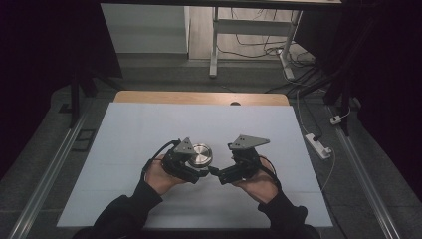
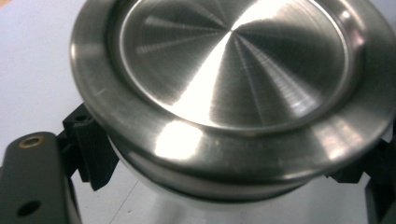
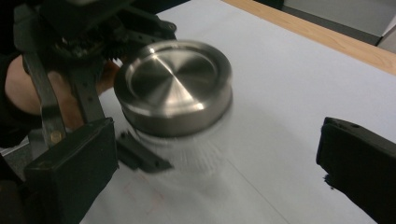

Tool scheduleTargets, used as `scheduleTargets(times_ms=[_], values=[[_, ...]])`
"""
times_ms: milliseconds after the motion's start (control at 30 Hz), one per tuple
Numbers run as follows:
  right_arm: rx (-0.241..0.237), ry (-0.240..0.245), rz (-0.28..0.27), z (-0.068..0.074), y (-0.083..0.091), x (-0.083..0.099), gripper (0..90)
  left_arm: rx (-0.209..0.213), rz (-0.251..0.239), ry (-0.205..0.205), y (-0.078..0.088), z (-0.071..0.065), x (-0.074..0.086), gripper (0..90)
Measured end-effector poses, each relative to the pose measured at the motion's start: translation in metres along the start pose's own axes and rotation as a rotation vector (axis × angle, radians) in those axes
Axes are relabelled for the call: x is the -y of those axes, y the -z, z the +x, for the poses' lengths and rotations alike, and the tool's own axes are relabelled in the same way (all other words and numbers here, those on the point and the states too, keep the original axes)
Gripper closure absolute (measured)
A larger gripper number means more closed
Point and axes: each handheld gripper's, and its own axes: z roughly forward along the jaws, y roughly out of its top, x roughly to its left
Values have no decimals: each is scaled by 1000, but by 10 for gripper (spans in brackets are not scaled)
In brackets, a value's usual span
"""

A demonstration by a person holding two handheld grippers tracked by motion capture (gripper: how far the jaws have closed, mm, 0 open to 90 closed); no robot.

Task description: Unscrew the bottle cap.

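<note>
Left claw [image 1: 196,167] clamped on unmarked steel lid [image 2: 233,88]; right claw [image 1: 215,172] apart.

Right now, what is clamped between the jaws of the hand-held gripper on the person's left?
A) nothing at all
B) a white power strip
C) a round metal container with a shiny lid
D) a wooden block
C: in the left gripper view the round metal container sits between the left hand-held gripper's jaws, which press on its sides below the lid's rim.
</note>
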Motion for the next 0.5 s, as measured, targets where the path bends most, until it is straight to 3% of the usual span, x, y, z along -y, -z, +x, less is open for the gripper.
scheduleTargets(times_ms=[233,500], values=[[-14,13,-2,8,-18,-14,2,-8,13,1,-3,-2,0,152],[-18,34,19,16,-36,-24,87,-5,16,-4,-3,-3,-1,153]])
